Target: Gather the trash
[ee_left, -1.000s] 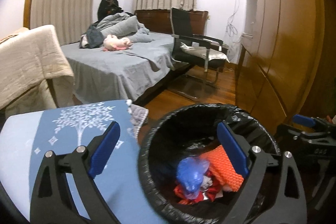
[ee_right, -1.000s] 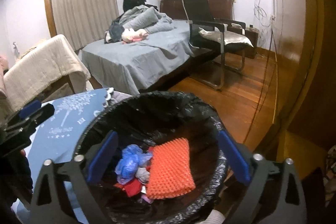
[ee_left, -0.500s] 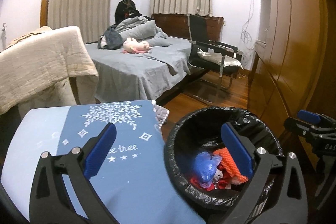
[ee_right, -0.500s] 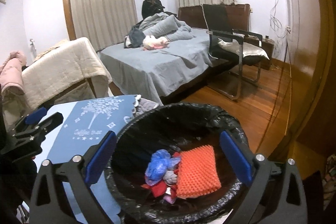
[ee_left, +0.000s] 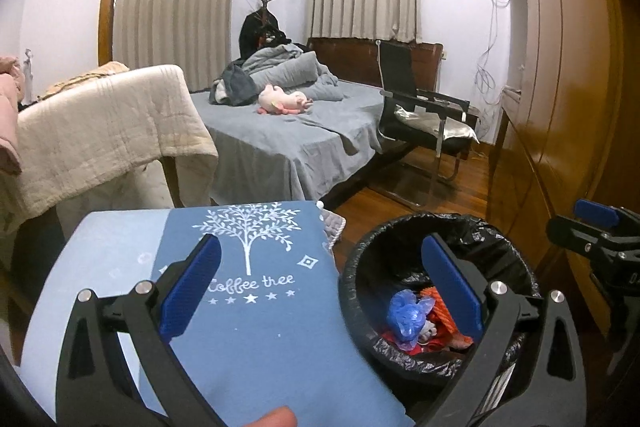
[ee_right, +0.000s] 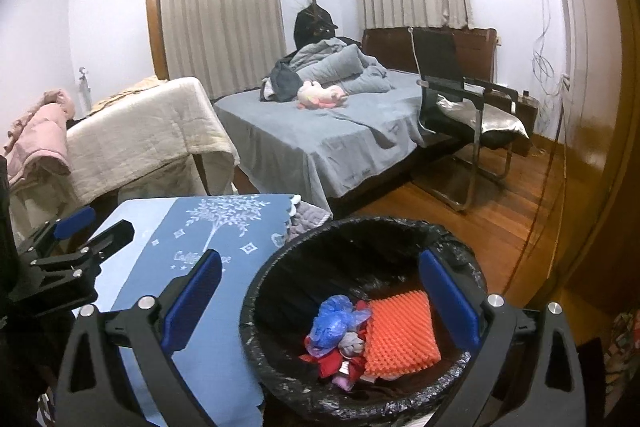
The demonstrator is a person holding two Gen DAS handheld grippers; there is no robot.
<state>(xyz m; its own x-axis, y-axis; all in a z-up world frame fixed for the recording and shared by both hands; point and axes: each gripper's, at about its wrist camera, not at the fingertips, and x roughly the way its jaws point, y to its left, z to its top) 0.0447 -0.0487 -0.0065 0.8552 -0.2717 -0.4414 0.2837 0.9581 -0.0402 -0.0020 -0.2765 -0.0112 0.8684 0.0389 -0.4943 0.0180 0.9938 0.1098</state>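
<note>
Both grippers are now higher and farther back from the trash bin (ee_right: pixel 360 267) than one second ago. In the earlier pictures the bin fills the lower part of each view; now it looks smaller, and more of the blue tablecloth (ee_left: pixel 260 307) with the white tree print and of the room behind is visible.

The left gripper (ee_left: pixel 320 289) has its jaws spread wide with nothing between them; they have just been opening a little more. One blue pad stands over the tablecloth and the other over the bin's opening. The right gripper (ee_right: pixel 322 301) is also spread wide and empty, with its pads on both sides of the bin's mouth, not touching it.

The trash lies inside the bin, which has a black bag (ee_left: pixel 500 239) as liner: a crumpled blue plastic piece (ee_right: pixel 336 319), an orange textured pad (ee_right: pixel 400 331) just beside it, and some red scraps (ee_right: pixel 332 363) under them. Their arrangement is the same as before.

A fingertip (ee_left: pixel 276 417) shows at the bottom edge of the left view.
</note>
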